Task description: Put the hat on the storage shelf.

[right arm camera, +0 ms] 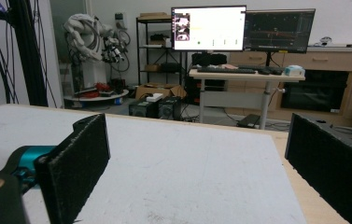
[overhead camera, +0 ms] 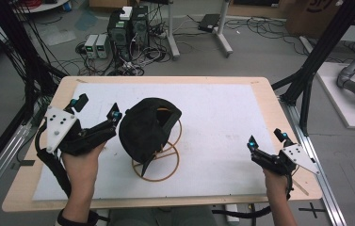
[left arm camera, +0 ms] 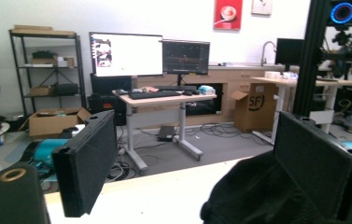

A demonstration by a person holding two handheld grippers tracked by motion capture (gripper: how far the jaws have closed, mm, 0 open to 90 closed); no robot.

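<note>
A black cap (overhead camera: 147,128) rests on a round wooden wire stand (overhead camera: 162,162) near the middle of the white mat (overhead camera: 213,117). My left gripper (overhead camera: 95,107) is open just left of the cap, its right jaw close beside the cap's side. In the left gripper view the gripper (left arm camera: 201,172) stands with jaws wide apart and the cap's black fabric (left arm camera: 253,196) lies low between them, toward the right jaw. My right gripper (overhead camera: 267,139) is open at the mat's right front, far from the cap. Bare mat lies between the jaws of that gripper (right arm camera: 201,172) in the right gripper view.
The wooden table (overhead camera: 269,101) edges frame the mat. Computer towers (overhead camera: 128,28) and cables lie on the floor beyond the far edge. A black frame post (overhead camera: 316,61) stands at the right. Bare mat (overhead camera: 222,155) lies between the cap and the right gripper.
</note>
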